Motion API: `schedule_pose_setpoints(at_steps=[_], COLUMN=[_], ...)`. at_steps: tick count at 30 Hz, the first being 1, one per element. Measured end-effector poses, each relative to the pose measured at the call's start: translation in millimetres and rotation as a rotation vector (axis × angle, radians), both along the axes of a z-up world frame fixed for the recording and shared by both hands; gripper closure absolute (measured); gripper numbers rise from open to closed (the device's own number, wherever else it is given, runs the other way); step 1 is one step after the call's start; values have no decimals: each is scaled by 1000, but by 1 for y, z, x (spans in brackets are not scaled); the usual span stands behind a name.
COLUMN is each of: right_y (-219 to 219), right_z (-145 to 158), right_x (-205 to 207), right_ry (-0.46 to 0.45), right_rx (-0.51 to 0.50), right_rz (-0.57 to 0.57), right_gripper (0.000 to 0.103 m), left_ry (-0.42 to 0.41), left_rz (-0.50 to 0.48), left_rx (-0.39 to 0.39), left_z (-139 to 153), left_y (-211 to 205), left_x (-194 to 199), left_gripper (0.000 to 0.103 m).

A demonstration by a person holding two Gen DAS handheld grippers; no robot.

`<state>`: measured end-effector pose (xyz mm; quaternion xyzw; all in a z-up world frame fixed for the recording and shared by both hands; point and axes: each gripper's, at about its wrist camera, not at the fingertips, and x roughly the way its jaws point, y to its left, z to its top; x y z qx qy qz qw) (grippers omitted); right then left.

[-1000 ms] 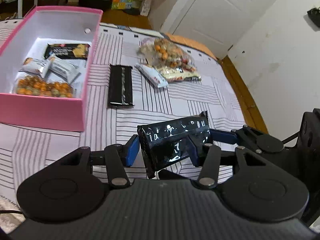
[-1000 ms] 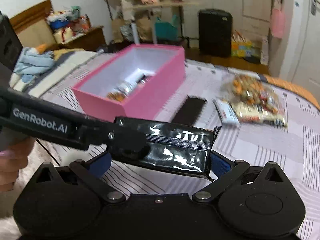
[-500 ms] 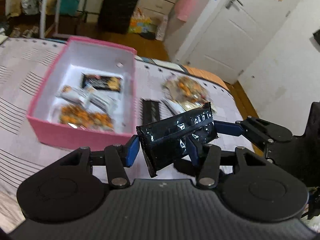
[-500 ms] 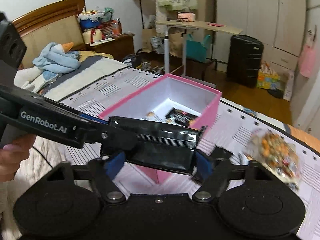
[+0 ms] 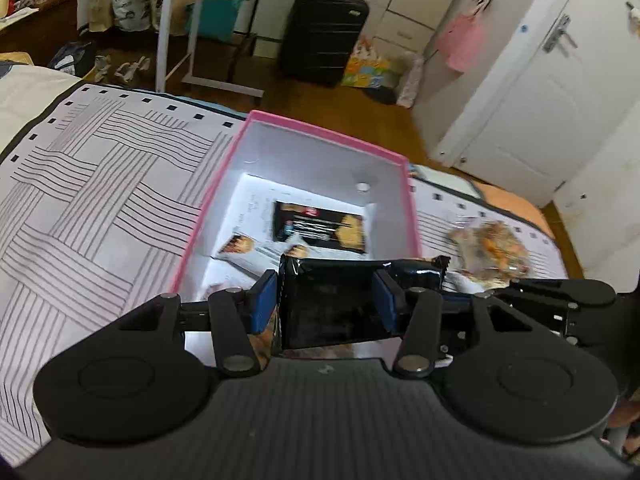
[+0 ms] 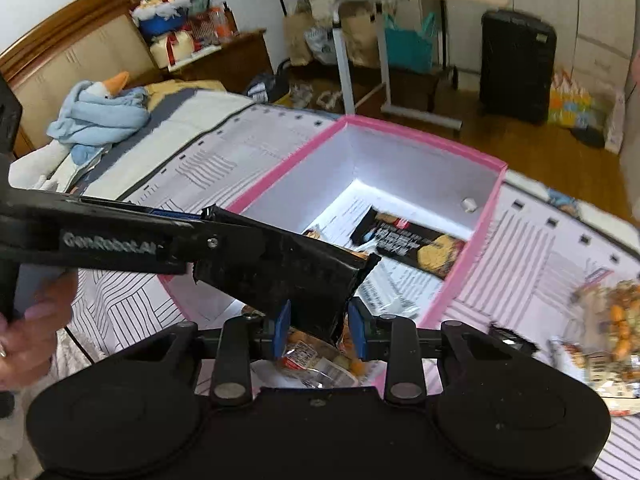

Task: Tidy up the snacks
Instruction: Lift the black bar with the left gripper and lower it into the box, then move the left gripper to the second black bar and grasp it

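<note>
Both of our grippers have swung across the striped bedspread (image 5: 100, 200) since a second ago, so the pink box (image 5: 328, 130), then off to the left and ahead, now lies straight ahead and below us. Our left gripper (image 5: 326, 300) has kept its grip throughout: its blue pads (image 5: 264, 300) pinch the black snack packet (image 5: 332, 304) across its width, and the packet hangs over the near part of the open box. Our right gripper (image 6: 318, 330), spread wide a second ago, is closing its jaws on the free end of that same packet (image 6: 280, 276); the packet's corner sits between the blue pads (image 6: 282, 326), though we cannot tell whether they press it yet. From the right wrist view, the left gripper's black finger (image 6: 108, 236) reaches in from the left, with a hand (image 6: 28, 344) behind it.

Beyond our fingertips, inside the box, a dark cracker packet (image 5: 320, 226) lies flat near the far wall and a small white packet (image 5: 240, 248) sits nearer to us on the left. Directly under the right gripper, a clear bag of orange snacks (image 6: 316, 360) rests in the box's near end. To the right of both grippers, outside the box, another clear bag of mixed snacks (image 5: 488, 250) lies on the bedspread. Far ahead, a black suitcase (image 5: 322, 34) stands on the wooden floor.
</note>
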<state>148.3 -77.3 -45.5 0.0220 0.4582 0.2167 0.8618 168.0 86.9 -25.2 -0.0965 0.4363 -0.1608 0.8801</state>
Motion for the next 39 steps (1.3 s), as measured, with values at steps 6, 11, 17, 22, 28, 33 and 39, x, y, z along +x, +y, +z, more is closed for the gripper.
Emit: schedule_pose_setpoints(at_steps=[6,11,17,22,28,33,39], right_y=[10,11,-32,-75,-118,-137,-139], right_z=[-22,-17,22,54,63,47,11], right_x=[16,10,-20,-46,-74,-102,-116], right_ry=[56,-41,-109,-134,-145,-193,-211], right_rx=[-3,-83,28,44,15,-39,-50], right_rz=[-2,10,-21,-50,-68,-28,46], right_gripper=[66,66,61,58,48,39,32], left_ry=[24,34,-44,-90,-103,-109,-88], left_rz=[15,29,44,7,-103,-214,-320], left_rx=[66,99,175,138,67,14,21], left_z=[-26,-42,-35,-10,24,39,24], left_y=[8,10,5,5,-19,-58,-119], left_x=[20,26,10,-16,-46,-69,-74], left_gripper=[54,52,44,46,47,54,66])
